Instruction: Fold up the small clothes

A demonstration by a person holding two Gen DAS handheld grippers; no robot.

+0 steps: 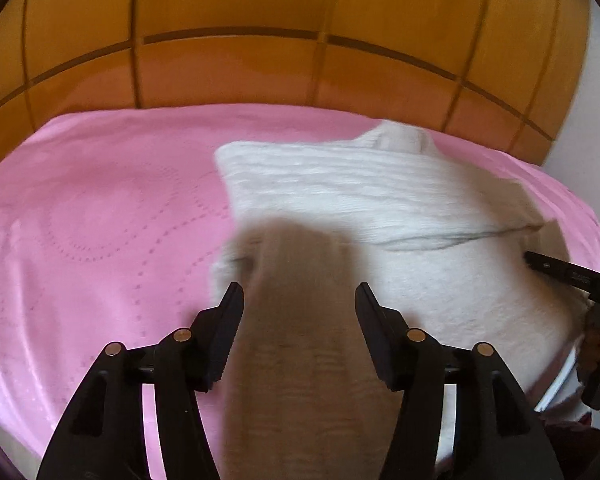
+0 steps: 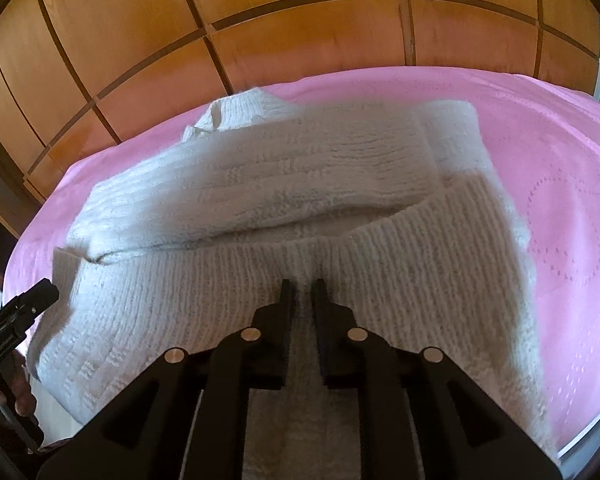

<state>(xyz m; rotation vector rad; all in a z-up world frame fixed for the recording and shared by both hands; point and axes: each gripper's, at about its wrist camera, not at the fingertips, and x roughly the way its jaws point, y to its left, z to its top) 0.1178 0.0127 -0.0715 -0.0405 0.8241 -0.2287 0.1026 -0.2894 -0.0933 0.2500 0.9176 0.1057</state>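
White knitted sweater (image 2: 268,184) is spread on the pink bedsheet (image 1: 100,220); its ribbed hem is pinched by the right gripper (image 2: 303,292), while the left gripper (image 1: 300,300) is spread around a blurred fold

I am viewing one sweater (image 2: 284,184), a white knitted garment with ribbed bands and a textured stitch pattern. It is lying partly folded on the pink bedcover (image 2: 560,152), near the wooden headboard. Its ribbed collar (image 2: 240,116) is pointing toward the headboard. One knitted layer is lying folded across the body, forming a long crease from side to side. The ribbed hem (image 2: 400,264) is rising off the surface at the near edge, bunched into a vertical pleat. In the left wrist view, a blurred, shaded flap of the same knit (image 1: 300,320) is hanging close to the lens.
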